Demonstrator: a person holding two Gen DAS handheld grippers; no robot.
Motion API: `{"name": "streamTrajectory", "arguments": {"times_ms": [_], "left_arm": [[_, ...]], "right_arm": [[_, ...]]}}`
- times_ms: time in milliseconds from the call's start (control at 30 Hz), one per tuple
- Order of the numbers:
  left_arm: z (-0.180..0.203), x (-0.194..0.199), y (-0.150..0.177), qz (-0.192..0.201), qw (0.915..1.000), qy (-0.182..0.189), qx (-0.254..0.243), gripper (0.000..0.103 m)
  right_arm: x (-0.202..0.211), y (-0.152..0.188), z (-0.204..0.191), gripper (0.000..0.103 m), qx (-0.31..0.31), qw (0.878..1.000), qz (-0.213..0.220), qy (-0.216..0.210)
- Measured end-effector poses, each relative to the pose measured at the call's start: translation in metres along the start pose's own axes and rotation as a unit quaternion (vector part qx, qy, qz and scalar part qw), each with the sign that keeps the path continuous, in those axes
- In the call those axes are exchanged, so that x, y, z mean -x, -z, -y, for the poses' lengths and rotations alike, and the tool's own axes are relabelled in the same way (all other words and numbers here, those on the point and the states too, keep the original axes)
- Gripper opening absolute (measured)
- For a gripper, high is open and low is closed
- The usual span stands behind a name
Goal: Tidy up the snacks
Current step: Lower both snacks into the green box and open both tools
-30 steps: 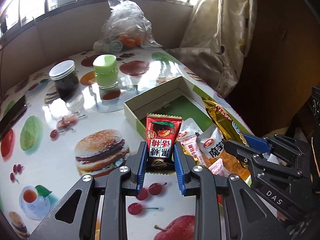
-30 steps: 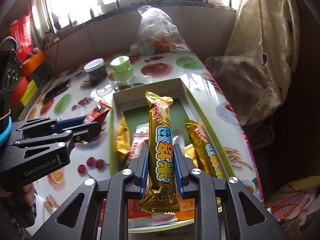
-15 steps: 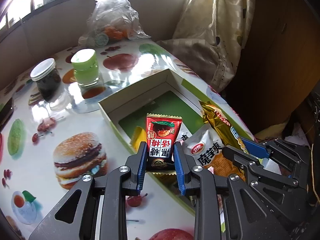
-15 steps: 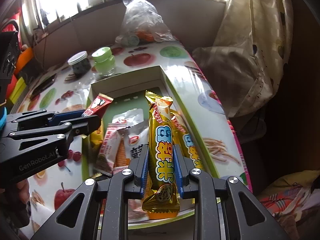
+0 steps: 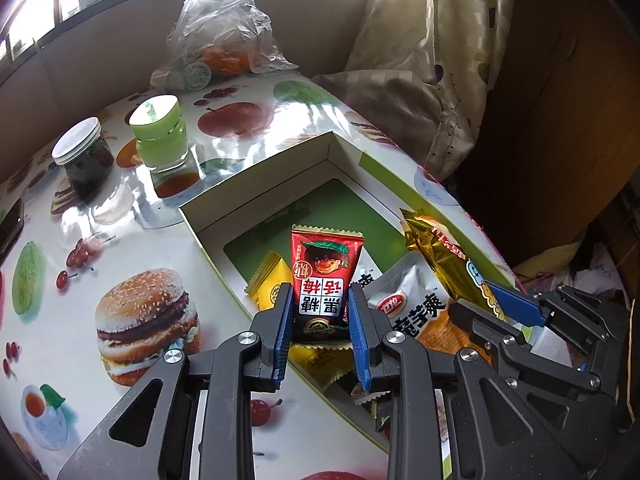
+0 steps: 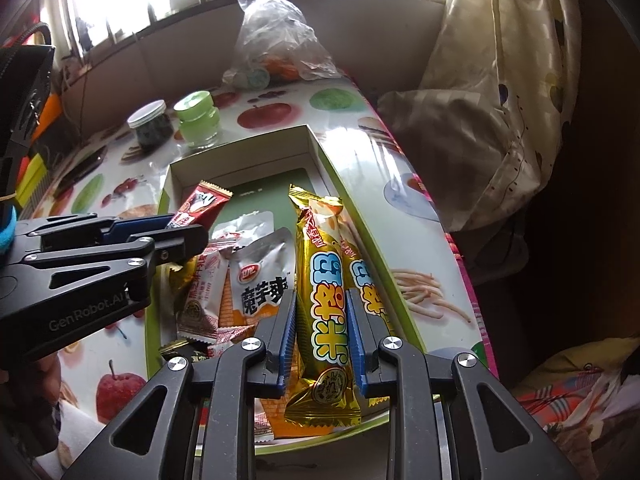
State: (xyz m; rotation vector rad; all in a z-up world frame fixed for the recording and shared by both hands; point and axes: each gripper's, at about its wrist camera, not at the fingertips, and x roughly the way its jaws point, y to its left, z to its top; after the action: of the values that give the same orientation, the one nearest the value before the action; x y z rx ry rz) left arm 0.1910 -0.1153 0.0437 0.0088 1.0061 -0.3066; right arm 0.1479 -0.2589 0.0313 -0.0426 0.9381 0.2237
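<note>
Fruit-print tabletop (image 5: 132,236), frame centre: left gripper (image 5: 320,300) jaws narrowly set, clamping red plum-candy packet (image 5: 325,280); right gripper (image 6: 322,312) jaws clamping gold rice-bar wrapper (image 6: 326,300) above open box (image 6: 240,148).

Both tools are black, built of flat bars pinned with round silver screws, with triangular cut-outs in the outer arms. The left gripper (image 5: 320,308) has 2 fingers faced with ribbed blue pads (image 5: 285,322). The right gripper (image 6: 322,312) is the same build. Seen from the right wrist, the left tool's side bears pale "GenRobot.AI" lettering (image 6: 86,314), with a blue band (image 6: 7,232) behind it.
</note>
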Motion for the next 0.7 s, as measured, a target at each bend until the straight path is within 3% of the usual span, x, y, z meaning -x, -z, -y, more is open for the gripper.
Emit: {"name": "streamTrajectory", "arguments": {"times_ms": [133, 267, 700], "left_arm": [[0.002, -0.003, 0.0, -0.005, 0.9999, -0.009, -0.002, 0.03], [0.005, -0.004, 0.0, -0.008, 0.9999, -0.012, -0.004, 0.04], [0.009, 0.001, 0.006, -0.004, 0.9998, -0.018, -0.003, 0.04]], "right_arm": [[0.002, 0.0, 0.0, 0.026, -0.003, 1.0, 0.006, 0.0], [0.004, -0.001, 0.003, 0.028, -0.011, 1.0, 0.01, -0.005], [0.012, 0.003, 0.007, 0.041, -0.027, 0.999, 0.028, -0.013]]}}
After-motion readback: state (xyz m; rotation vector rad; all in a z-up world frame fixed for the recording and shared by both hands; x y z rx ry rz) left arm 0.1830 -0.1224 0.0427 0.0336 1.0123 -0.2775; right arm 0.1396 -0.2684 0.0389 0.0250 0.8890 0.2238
